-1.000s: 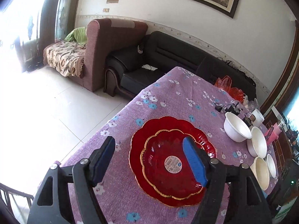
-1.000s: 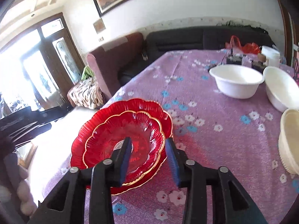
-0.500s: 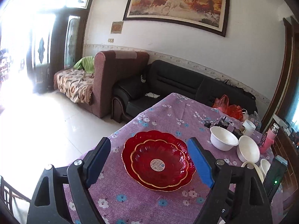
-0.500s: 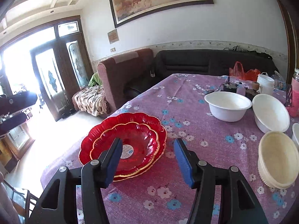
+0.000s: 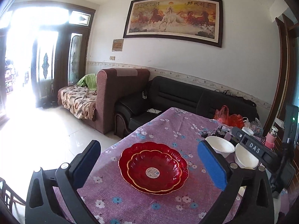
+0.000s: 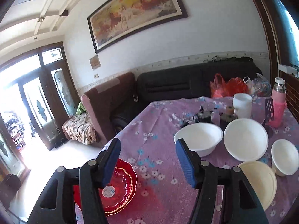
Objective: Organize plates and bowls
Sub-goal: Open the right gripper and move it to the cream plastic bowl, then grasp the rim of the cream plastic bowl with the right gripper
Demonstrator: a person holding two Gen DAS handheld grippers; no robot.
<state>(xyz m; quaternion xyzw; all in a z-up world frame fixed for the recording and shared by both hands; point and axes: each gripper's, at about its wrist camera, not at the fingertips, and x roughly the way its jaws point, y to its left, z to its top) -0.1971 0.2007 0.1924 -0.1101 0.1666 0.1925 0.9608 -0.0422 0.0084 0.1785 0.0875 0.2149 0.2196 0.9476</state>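
Both grippers now sit higher and farther back from the worktop than a second ago, with more of the room in each view. Left gripper (image 5: 149, 165): jaws released, empty, having just been opening to their widest; a second ago the blue pads framed the plates closely, now they flank them from well apart with nothing between. Right gripper (image 6: 147, 161): jaws released, empty, also just been opening; earlier its pads hovered right over the plate rim, now they stand clear above the cloth. The small red scalloped glass plate with gold rim (image 5: 154, 170) lies nested in the large red scalloped glass plate (image 5: 130, 154), unmoved, on the purple floral tablecloth (image 5: 168, 123) near the worktop's left edge. To the right of the plates, well apart from them: a white round bowl (image 6: 199, 137), a second white bowl tilted on its side (image 6: 245, 140), a smaller white bowl (image 6: 285, 154) and a cream-coloured stack of bowls (image 6: 261, 180), all as before. The left view now also shows the body of the right gripper, marked DAS, at its right edge.
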